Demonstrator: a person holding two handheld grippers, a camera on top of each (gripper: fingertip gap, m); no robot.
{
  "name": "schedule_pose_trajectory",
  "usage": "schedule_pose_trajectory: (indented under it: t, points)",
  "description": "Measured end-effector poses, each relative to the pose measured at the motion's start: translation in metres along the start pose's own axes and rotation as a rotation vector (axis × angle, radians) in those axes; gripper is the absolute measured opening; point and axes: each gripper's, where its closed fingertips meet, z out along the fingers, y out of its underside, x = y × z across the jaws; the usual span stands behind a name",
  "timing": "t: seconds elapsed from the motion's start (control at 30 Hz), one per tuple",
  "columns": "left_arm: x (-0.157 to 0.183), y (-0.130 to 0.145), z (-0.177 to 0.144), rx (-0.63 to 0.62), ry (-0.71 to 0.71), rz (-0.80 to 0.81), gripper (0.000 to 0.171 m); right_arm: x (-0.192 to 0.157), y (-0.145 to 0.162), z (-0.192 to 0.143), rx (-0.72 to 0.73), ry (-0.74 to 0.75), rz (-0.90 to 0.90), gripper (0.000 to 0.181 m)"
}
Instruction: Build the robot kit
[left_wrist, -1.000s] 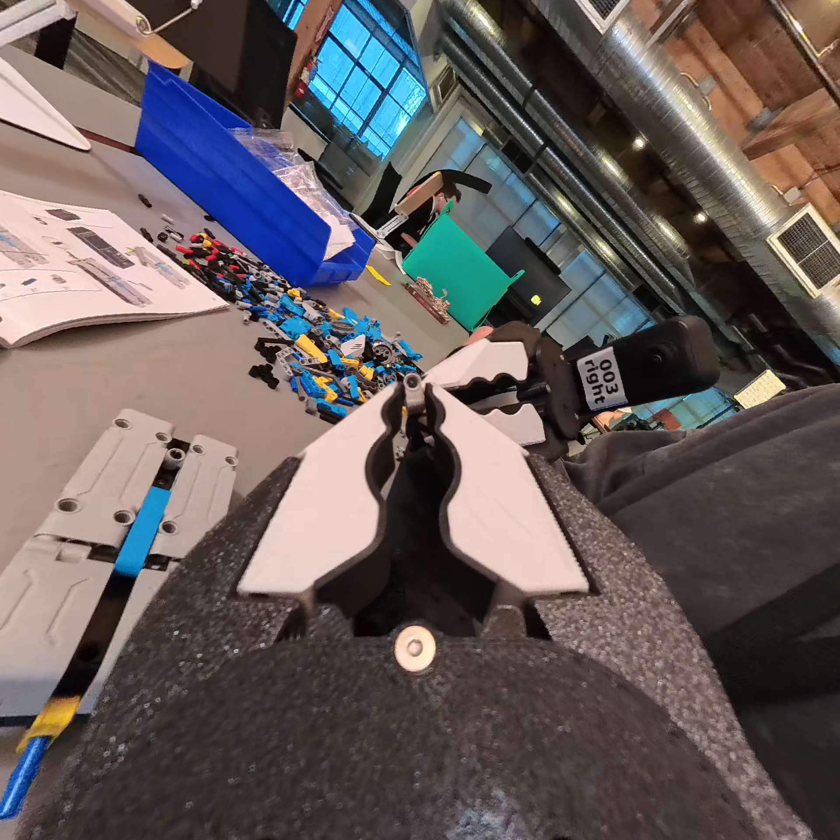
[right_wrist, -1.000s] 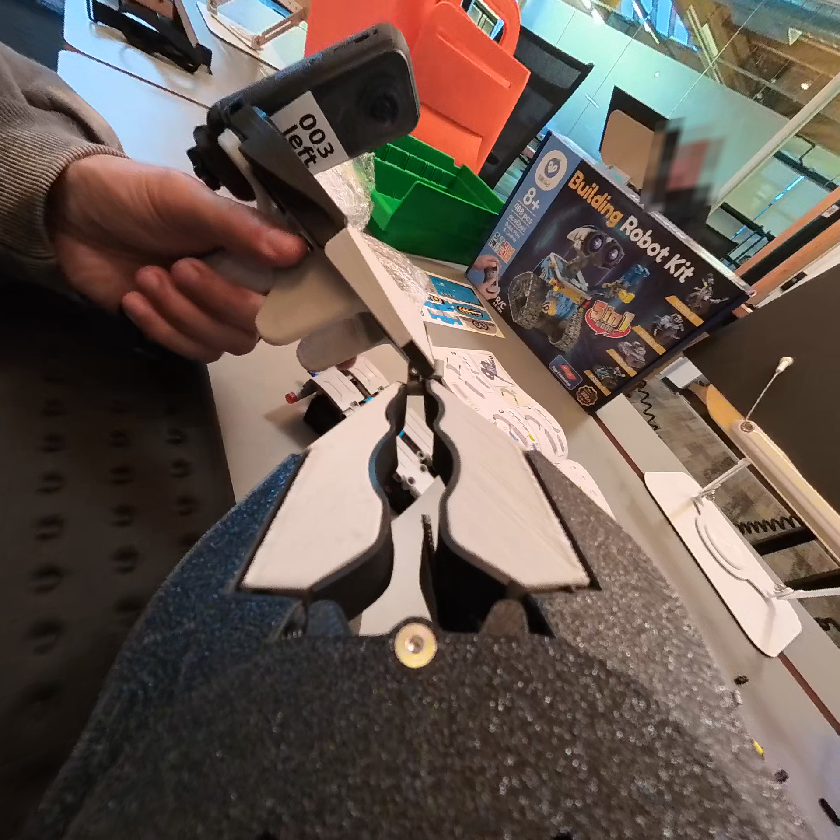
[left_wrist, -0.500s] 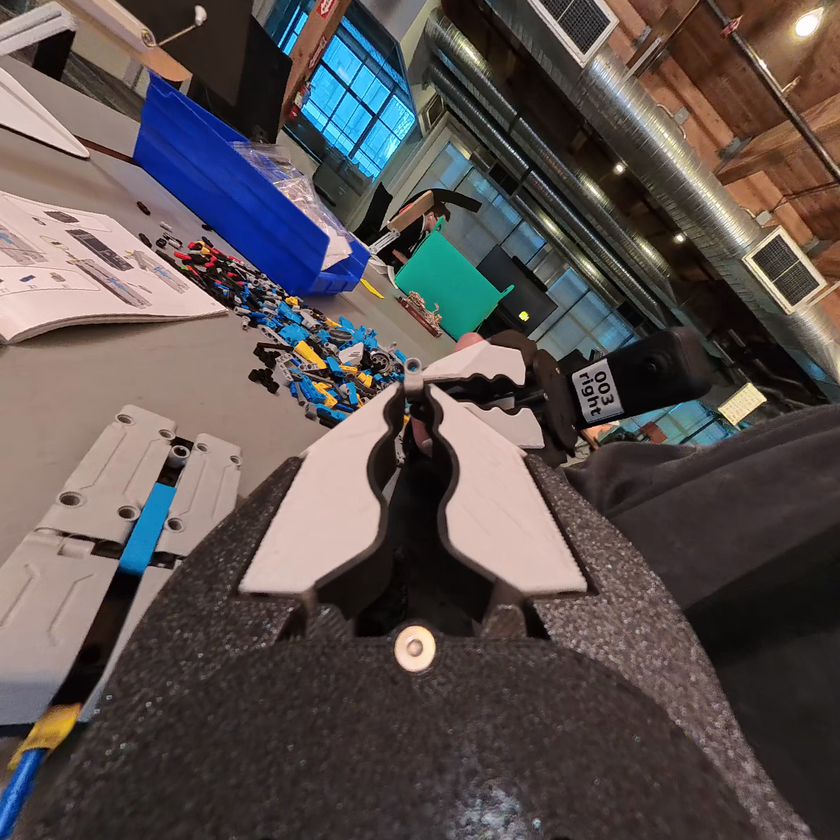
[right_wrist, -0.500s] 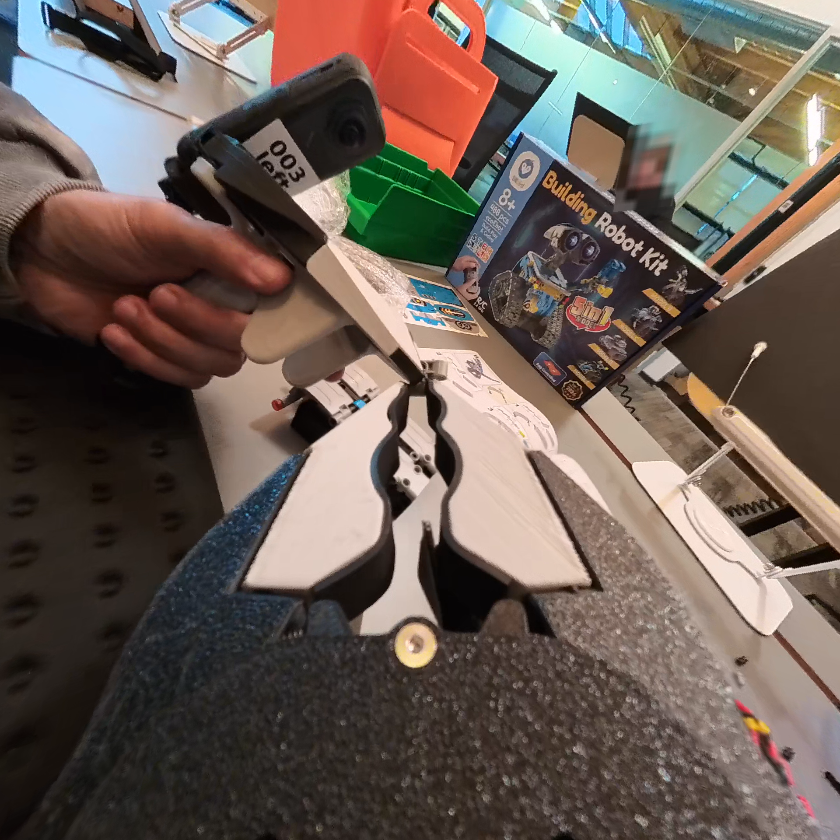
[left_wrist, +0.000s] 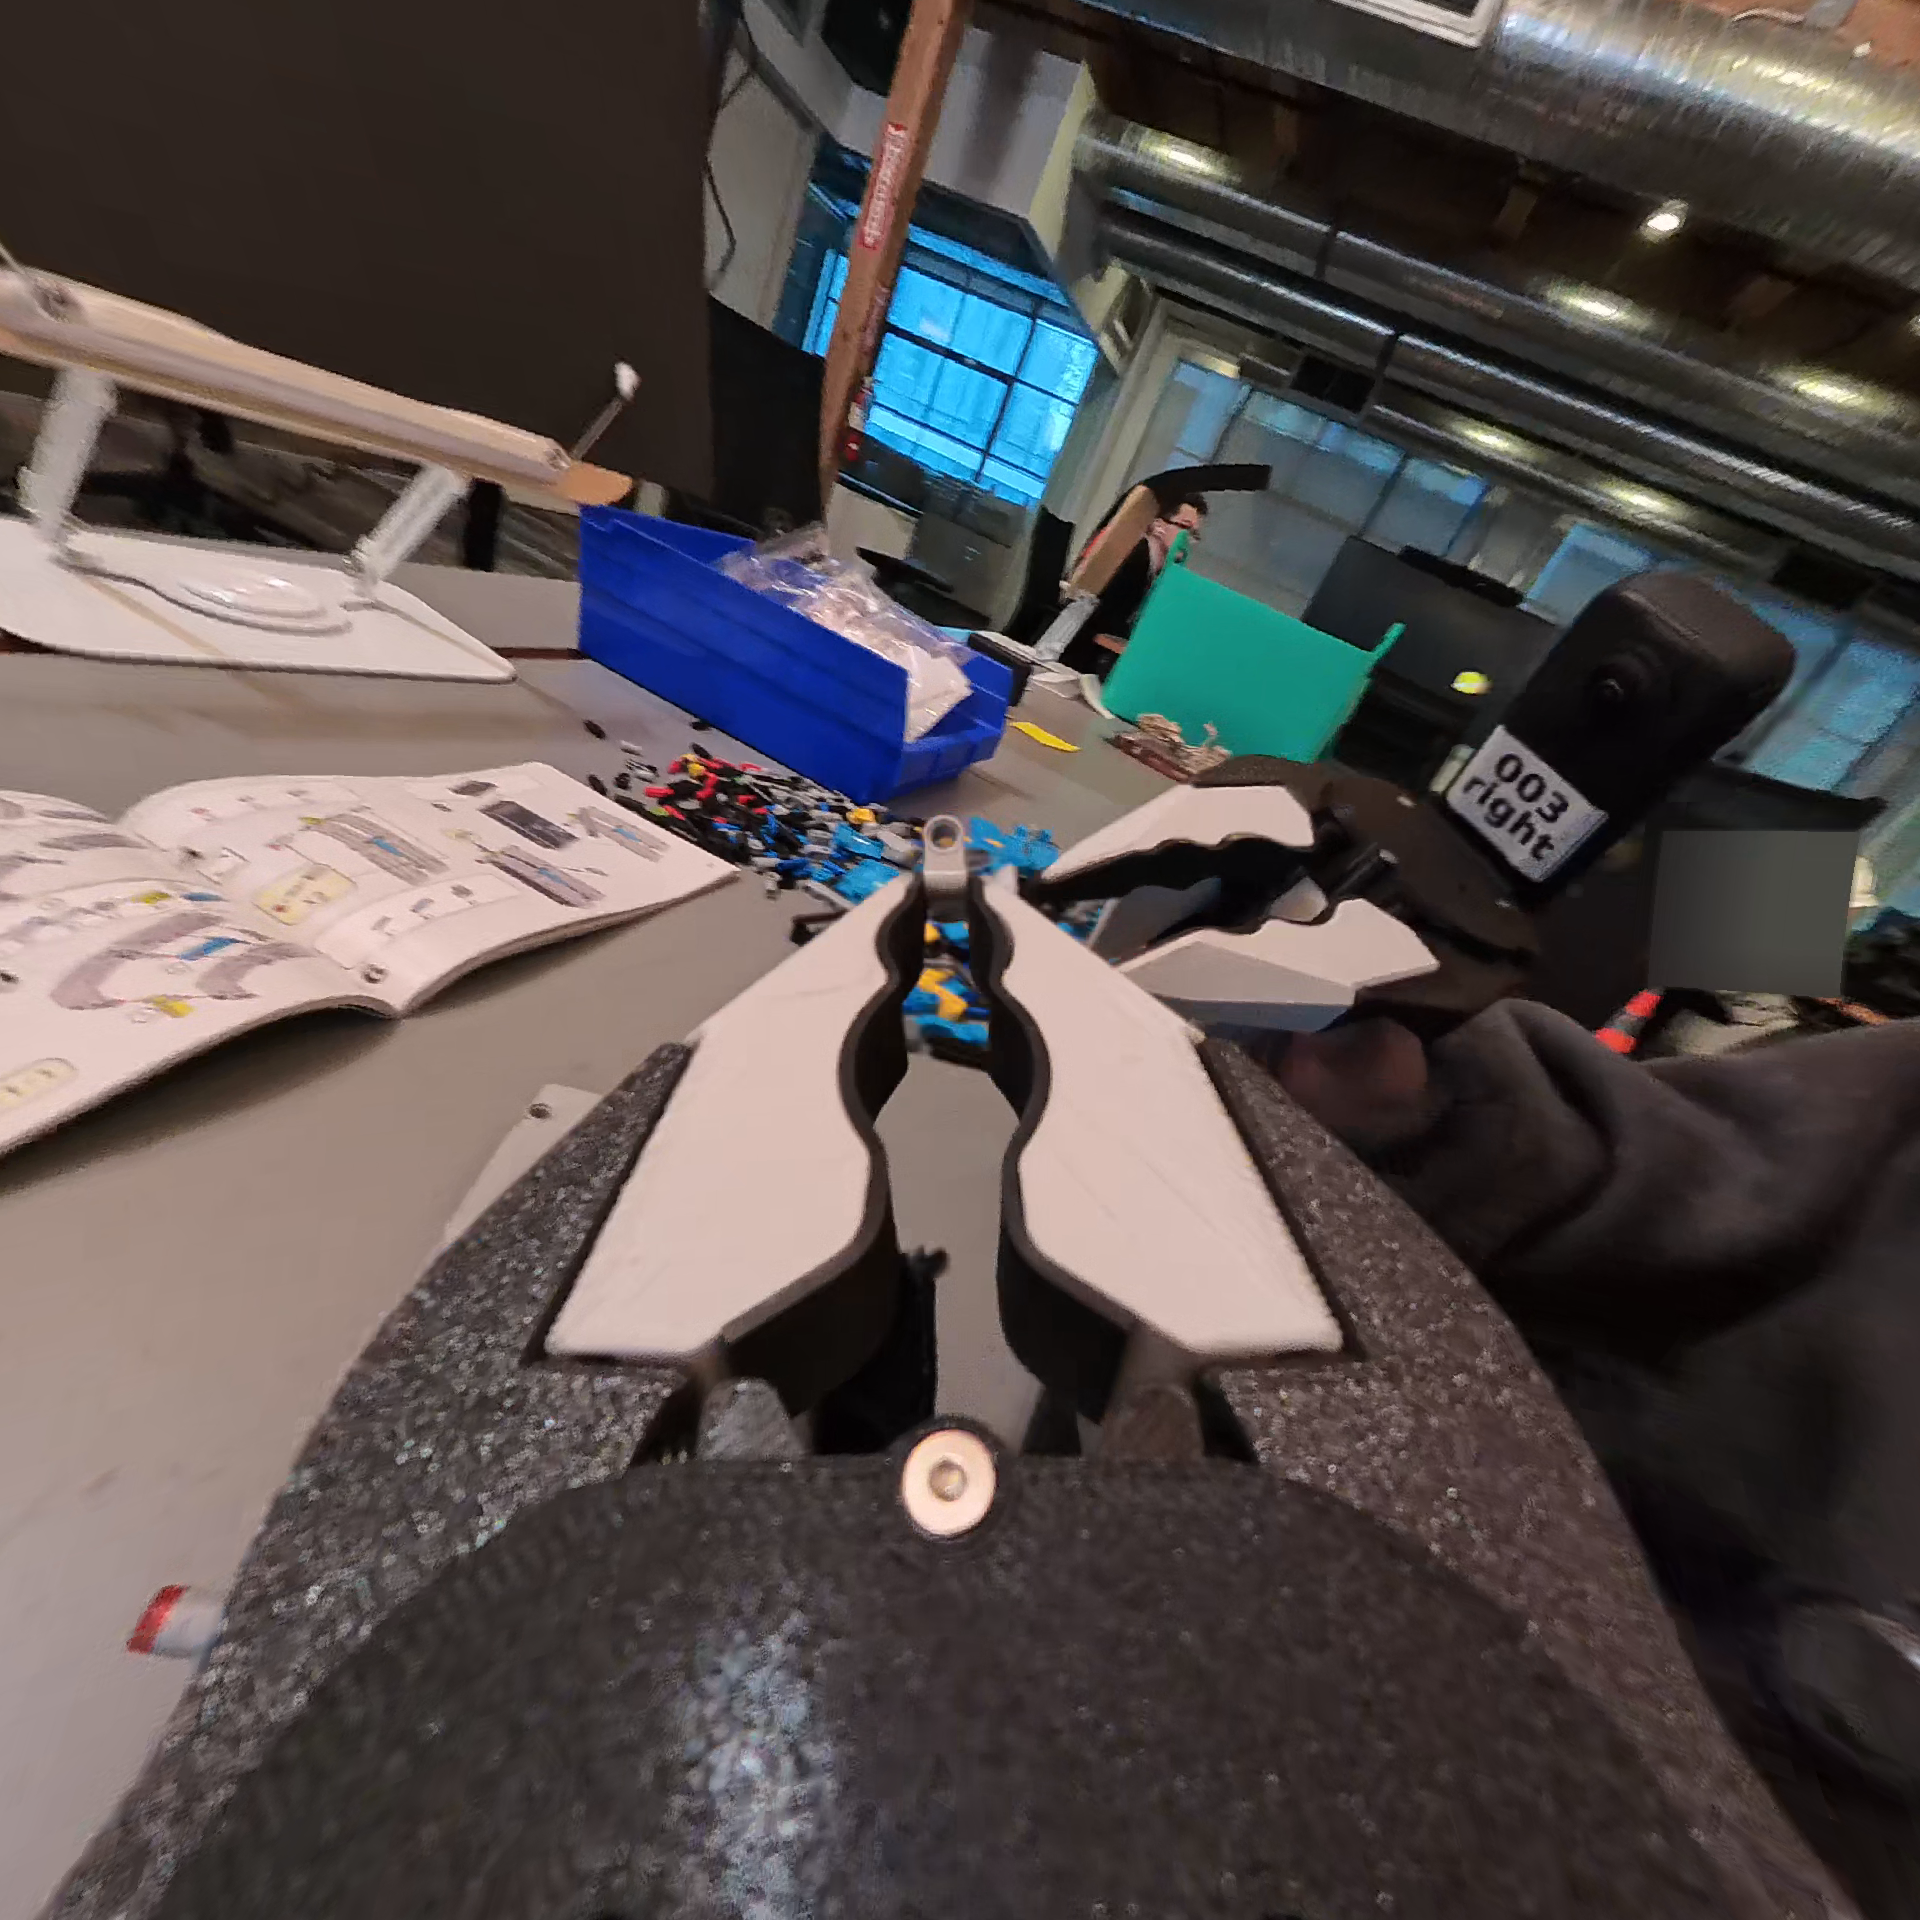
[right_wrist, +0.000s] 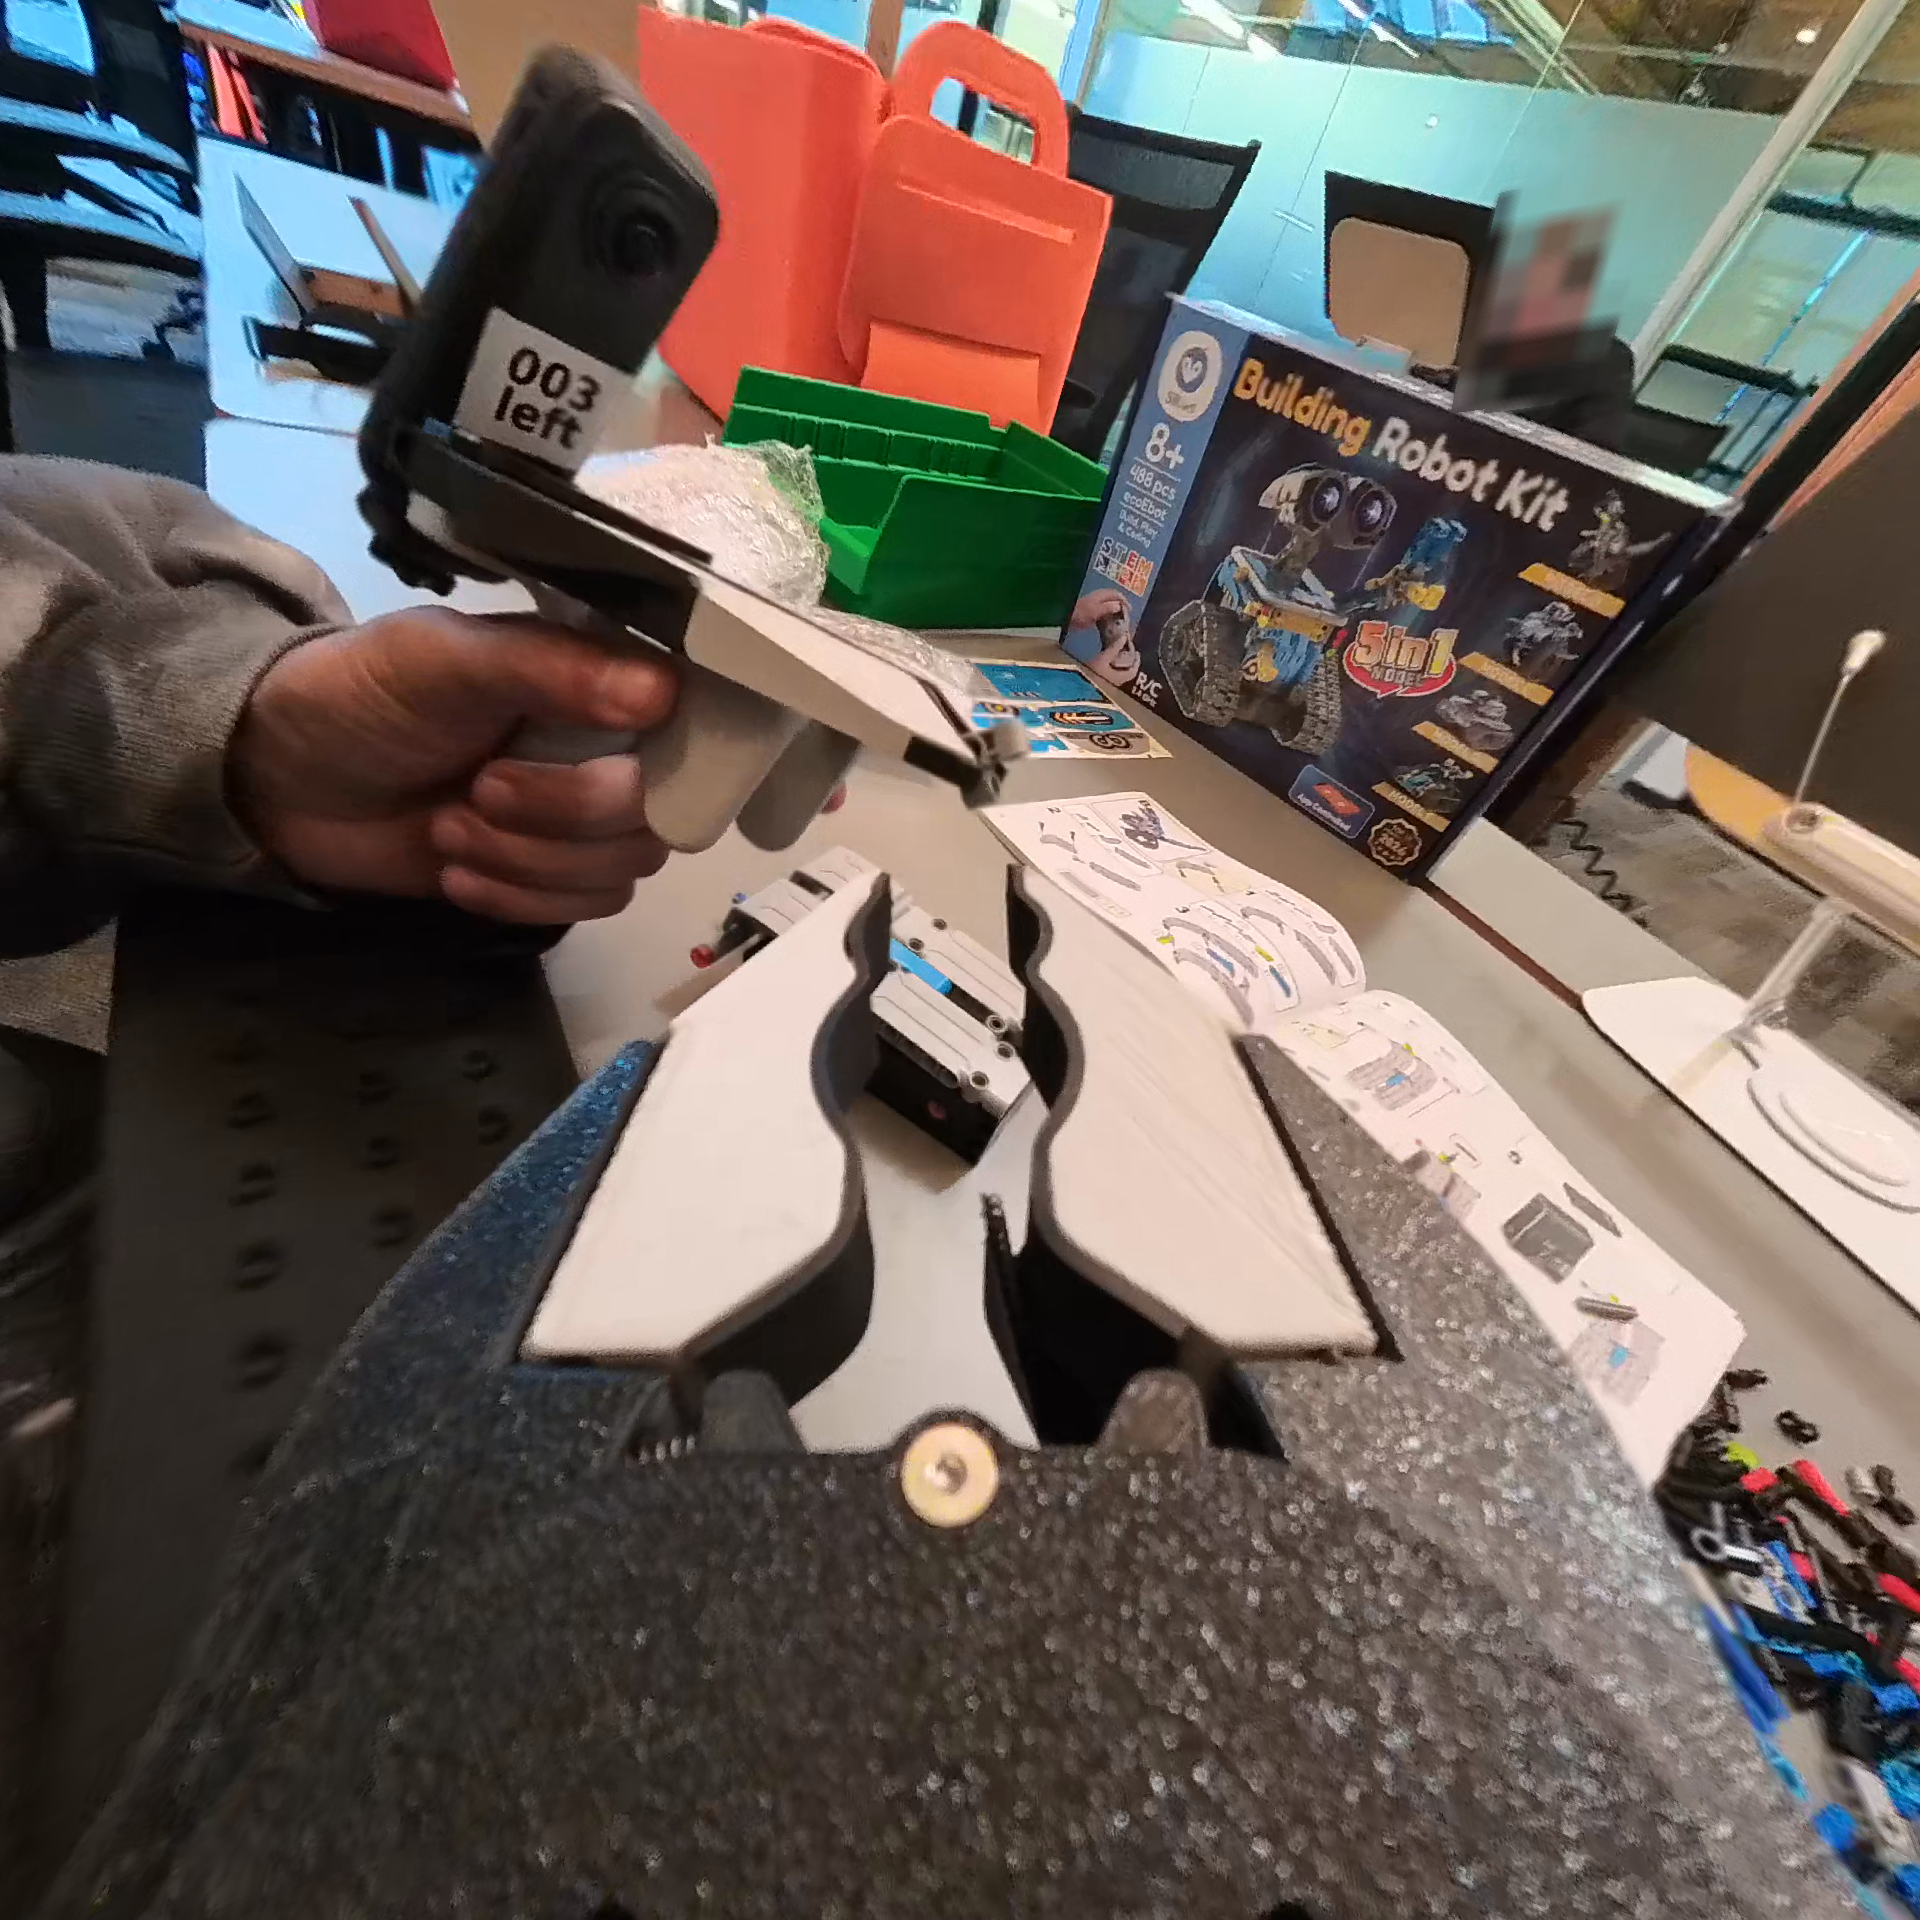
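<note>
A small grey connector piece (left_wrist: 943, 854) sat pinched at the very tips of the left tool (left_wrist: 943, 883), which was closed on it and held above the surface (left_wrist: 260, 1195), probably so the part stayed clear of the clutter below. The right wrist view showed the same pinch from the side, the piece (right_wrist: 1000, 746) poking out past the tips. The right tool (right_wrist: 948, 904) stood apart with nothing between its fingers, above a grey and blue assembly (right_wrist: 940, 1003) lying on the surface, near its open tips. A person's hand (right_wrist: 436, 748) gripped the left tool's handle. Just beyond, an open instruction booklet (left_wrist: 312, 883) lay flat to the left, likely for reference. Past it spread a heap of small coloured parts (left_wrist: 810, 831), loose and within reach. Farther off stood a blue bin (left_wrist: 748, 665) holding clear bags, and in the right wrist view a green bin (right_wrist: 935, 520), a kit box (right_wrist: 1382, 592) propped upright, and an orange bag (right_wrist: 883, 239).
</note>
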Motion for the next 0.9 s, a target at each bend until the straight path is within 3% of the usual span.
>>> schedule_pose_trajectory:
  t: [0.2,0.33,0.5,0.67,0.77,0.9]
  points:
    - [-0.007,-0.004,-0.003,0.025,-0.208,0.28,0.007,0.025,0.007,0.0,0.027,-0.022,0.168,0.027]
    - [0.005,0.0,-0.001,0.006,-0.221,0.404,0.007,0.031,0.014,-0.017,0.001,0.051,0.194,0.034]
    - [0.001,0.001,-0.001,-0.006,-0.279,0.457,0.007,0.031,0.013,-0.039,0.015,0.132,0.125,0.03]
    - [-0.017,-0.018,-0.021,0.079,-0.473,0.484,0.006,0.035,0.019,-0.032,-0.007,0.111,0.156,0.033]
    - [-0.014,-0.015,-0.014,0.053,-0.448,0.535,0.006,0.032,0.022,-0.03,-0.021,0.088,0.174,0.033]
    - [0.001,0.002,0.002,-0.02,-0.316,0.565,0.006,0.031,0.024,-0.028,-0.023,0.051,0.203,0.031]
